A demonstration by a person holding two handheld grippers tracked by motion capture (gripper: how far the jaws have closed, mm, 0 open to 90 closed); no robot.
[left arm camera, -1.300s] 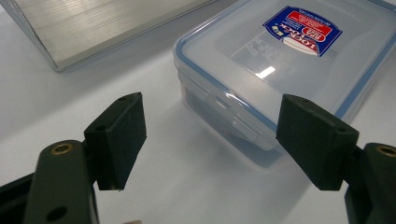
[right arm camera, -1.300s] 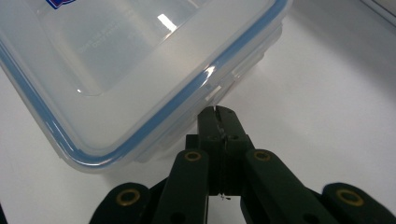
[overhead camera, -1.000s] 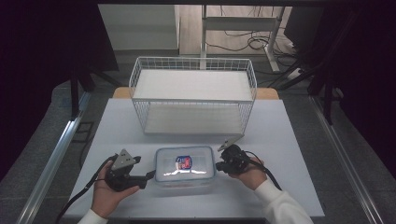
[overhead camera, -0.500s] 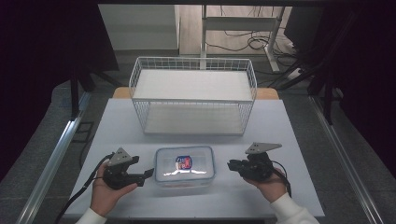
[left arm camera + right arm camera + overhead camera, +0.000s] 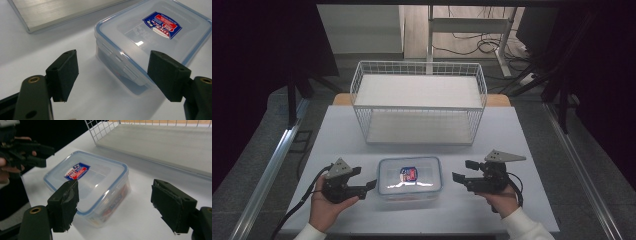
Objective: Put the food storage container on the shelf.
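Note:
A clear plastic container (image 5: 409,179) with a blue-rimmed lid and a red and blue label sits near the table's front edge. My left gripper (image 5: 364,177) is open just left of it; in the left gripper view the container (image 5: 155,37) lies ahead of the spread pads (image 5: 63,72), apart from them. My right gripper (image 5: 461,171) stands a short way off the box's right side. Its jaws have just been opening and nothing is between them. In the right gripper view the container (image 5: 95,180) sits ahead and to the left, with the left gripper (image 5: 37,155) beyond it.
A white wire basket (image 5: 419,102) with a pale board in its floor stands at the back of the white table (image 5: 522,130). Bare tabletop lies between basket and container. Dark floor and metal rails flank the table.
My right gripper has pulled away to the right from the container's right end and its jaws have gone from shut to wide open. The left gripper and the container have stayed put.

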